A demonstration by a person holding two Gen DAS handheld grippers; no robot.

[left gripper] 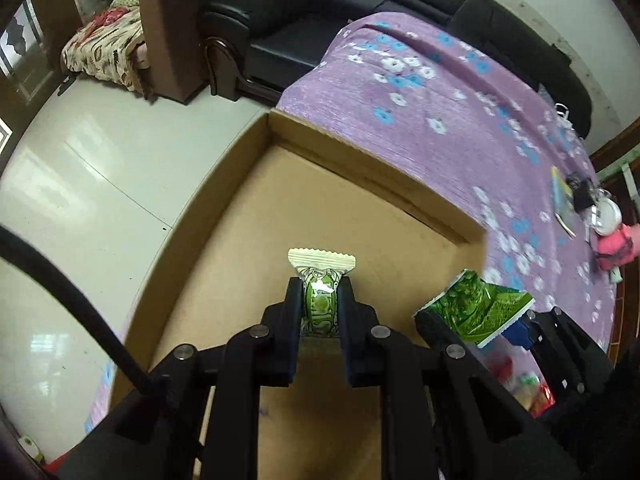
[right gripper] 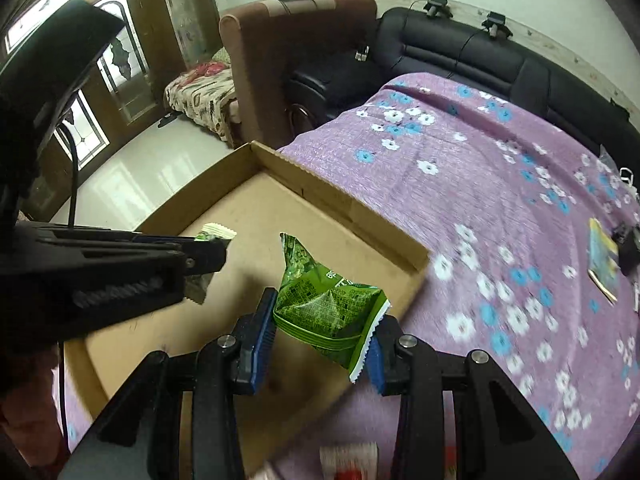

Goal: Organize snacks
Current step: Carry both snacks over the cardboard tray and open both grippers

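Nearest in the left wrist view, the left gripper (left gripper: 320,300) has its two black fingers pinching a small green and white snack packet (left gripper: 320,288), gripped across its narrow middle so its long axis runs straight ahead along the fingers and its crimped white end pokes out beyond the tips. Nearest in the right wrist view, the right gripper (right gripper: 324,340), with blue-padded fingers, pinches a larger green snack bag (right gripper: 324,304) by its lower sides; the bag's long axis tilts up and away toward the left. Both snacks are held in the air above a shallow cardboard box (left gripper: 372,160) whose brown floor looks bare beneath them. The left packet hangs over the middle of the box floor, so a release there would probably land inside; the green bag sits nearer the box's right-hand wall and likely needs carrying a little further inward. The right wrist view shows the left gripper side-on, entering from the left with its packet well apart from the green bag, a spacing the left view only hints at. The box rests on a purple cloth with blue and white flowers (right gripper: 500,200) covering the tabletop. Low in the right view, blurred red and white wrappers (right gripper: 348,460) lie on the cloth. Beyond stand a black sofa (right gripper: 460,56) and a brown armchair (right gripper: 296,40).
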